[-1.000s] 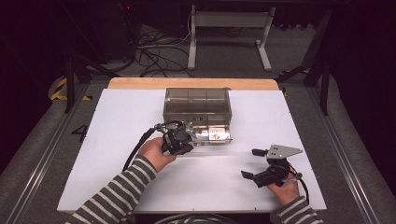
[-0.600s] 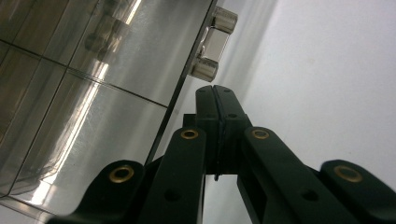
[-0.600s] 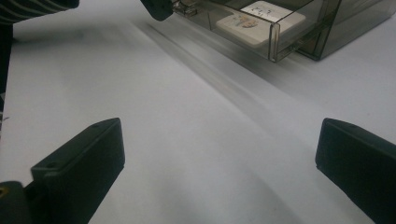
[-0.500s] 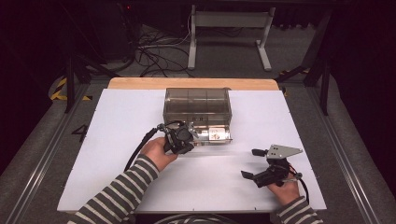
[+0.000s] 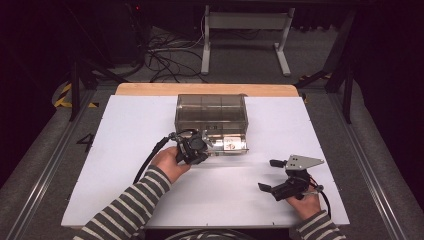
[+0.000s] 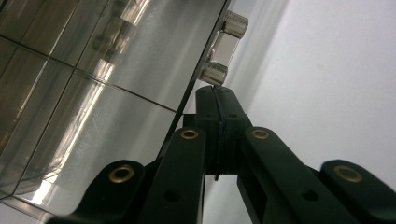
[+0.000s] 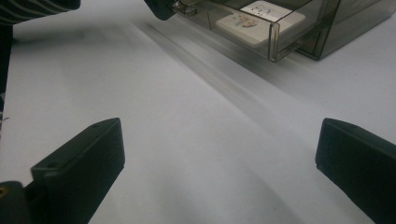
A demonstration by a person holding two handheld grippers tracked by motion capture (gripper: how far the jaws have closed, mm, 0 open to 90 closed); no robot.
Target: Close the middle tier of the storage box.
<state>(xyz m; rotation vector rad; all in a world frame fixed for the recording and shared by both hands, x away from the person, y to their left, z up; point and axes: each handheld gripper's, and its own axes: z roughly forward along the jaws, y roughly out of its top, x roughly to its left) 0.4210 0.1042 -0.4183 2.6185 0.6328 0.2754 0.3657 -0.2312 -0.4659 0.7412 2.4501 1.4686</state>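
One drawer (image 5: pixel 227 144) | touching left hand-held gripper (image 5: pixel 196 149) | jaws closed

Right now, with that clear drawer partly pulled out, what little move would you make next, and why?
Probably keep drawing the drawer toward the person. The left hand-held gripper is shut, its tips at the drawer's front edge just below the handle, and the drawer is only partly out of the box. The right hand-held gripper rests open on the table.

A dark numeral 4 (image 5: pixel 85 142) marks the grey floor left of the table; the drawer cards' print is unreadable
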